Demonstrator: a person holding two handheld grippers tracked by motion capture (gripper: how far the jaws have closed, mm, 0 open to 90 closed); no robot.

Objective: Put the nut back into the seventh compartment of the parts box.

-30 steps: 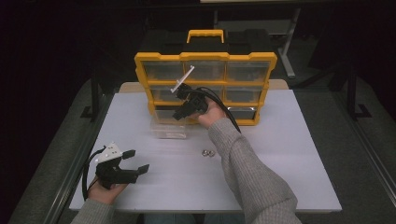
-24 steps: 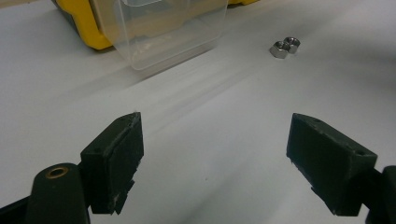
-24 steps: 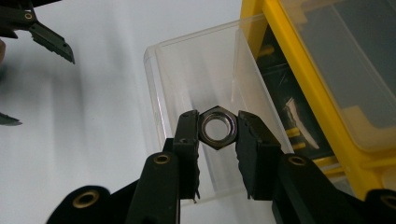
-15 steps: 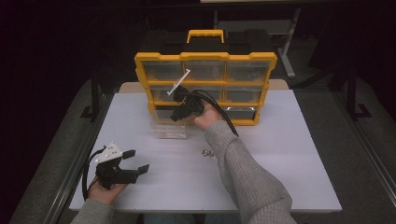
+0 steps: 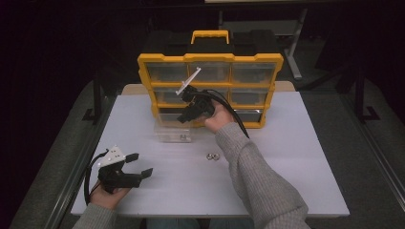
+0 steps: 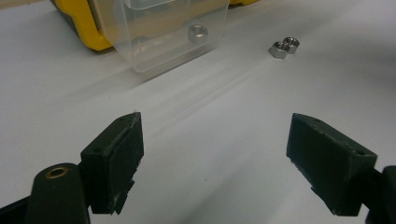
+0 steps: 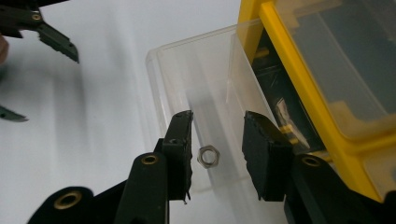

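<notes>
A yellow plastic organiser (image 5: 210,90) with a black top, a yellow handle and rows of clear drawer fronts stands at the far side of a smooth white table (image 5: 296,162). One clear, box-shaped drawer (image 5: 173,131) is pulled out of the organiser's bottom row at its left end and sits on the table just in front of it; its walls are thin, glossy and see-through.

The right gripper (image 5: 186,114) hangs over that drawer, just in front of the organiser's lower rows, held by a hand in a grey knitted sleeve (image 5: 258,176). In the right gripper view its two blocky matt black jaws have just been opening and now stand a little apart, pressing on nothing. Seen between them is a small six-sided metal nut (image 7: 208,155), dull silver with a round hole; it appears to lie loose on the drawer's floor, touching neither pad.

Two more hex nuts (image 5: 212,156), shiny and touching each other, lie on the bare table well in front of the organiser, to the right of the drawer.

The left gripper (image 5: 136,164) rests in a hand well in front of the organiser's left end, near the table's front edge. Its jaws are spread wide with nothing between them. It carries a grey three-cornered plate on top and a black cable loops from it.
</notes>
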